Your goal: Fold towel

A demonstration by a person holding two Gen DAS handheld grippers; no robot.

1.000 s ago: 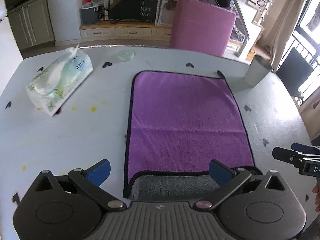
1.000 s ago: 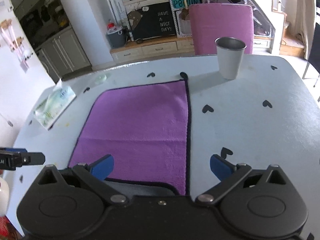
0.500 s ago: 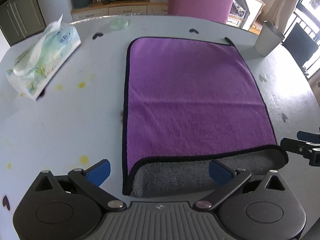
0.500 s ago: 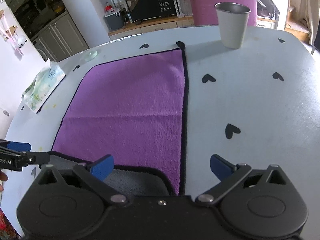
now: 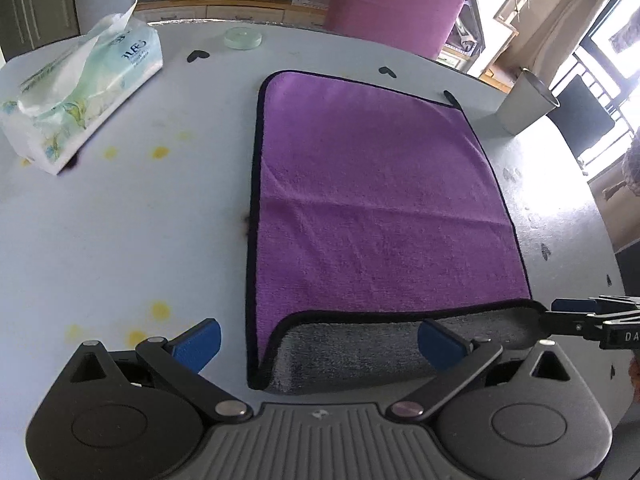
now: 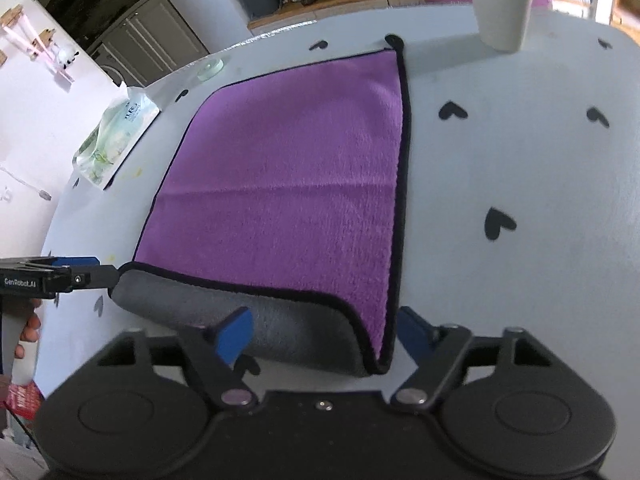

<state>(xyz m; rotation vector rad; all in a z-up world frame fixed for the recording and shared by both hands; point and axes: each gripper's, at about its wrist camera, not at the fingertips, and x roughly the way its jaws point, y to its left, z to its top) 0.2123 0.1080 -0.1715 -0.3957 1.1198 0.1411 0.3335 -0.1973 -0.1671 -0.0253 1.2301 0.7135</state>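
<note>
A purple towel point(image 5: 372, 200) with black trim and a grey underside lies flat on the white table point(image 5: 120, 240); it also shows in the right wrist view point(image 6: 296, 168). Its near edge is turned over, grey side up point(image 5: 360, 356). My left gripper point(image 5: 320, 340) is open, its blue fingers either side of the towel's near left corner. My right gripper point(image 6: 324, 332) is open around the near right corner. In each view the other gripper's fingertips sit at the opposite near corner.
A tissue pack point(image 5: 80, 92) lies at the far left. A metal cup point(image 5: 520, 104) stands off the towel's far right corner. A small glass coaster point(image 5: 242, 37) sits at the back. A pink chair point(image 5: 392, 4) stands behind the table.
Both grippers have moved forward and lower toward the towel's near corners. More of the grey turned-over edge shows now.
</note>
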